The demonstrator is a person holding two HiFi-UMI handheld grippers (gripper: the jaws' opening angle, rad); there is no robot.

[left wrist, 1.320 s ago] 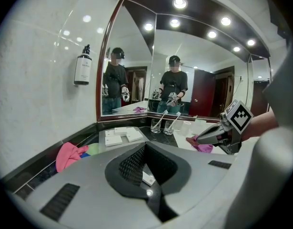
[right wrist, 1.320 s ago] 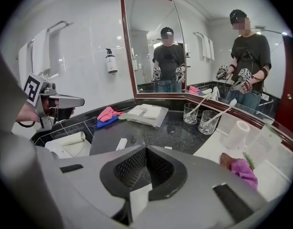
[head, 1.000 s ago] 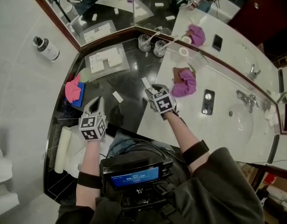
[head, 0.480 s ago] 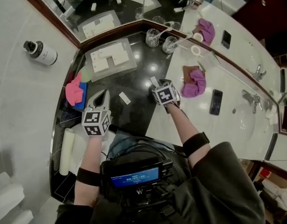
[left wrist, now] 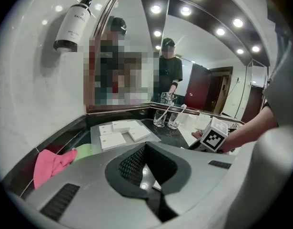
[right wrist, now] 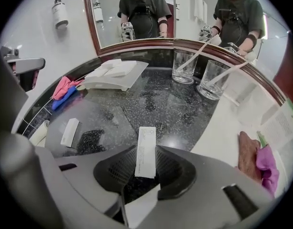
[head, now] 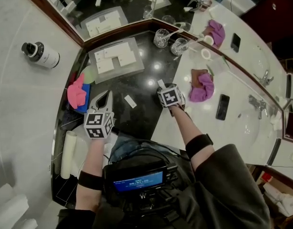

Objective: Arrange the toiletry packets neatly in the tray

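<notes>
Black speckled stone runs under everything, glossy and hard, so I judge a flat packet would slide on it rather than lift.

In the head view the tray sits in the mirrored corner with white packets in it. My right gripper hangs right of the tray and nearer me. My left gripper is nearer me than the tray. A loose packet lies short of the tray, between the two grippers.

The left gripper view shows the tray ahead, past jaws pressed together on nothing.

In the right gripper view my jaws have just been closing and now pinch the long packet by its long edges. I should keep it level, carry it to the tray and lay it square beside the others.

Two glasses stand right of the tray, and a pink cloth lies left of it.
</notes>
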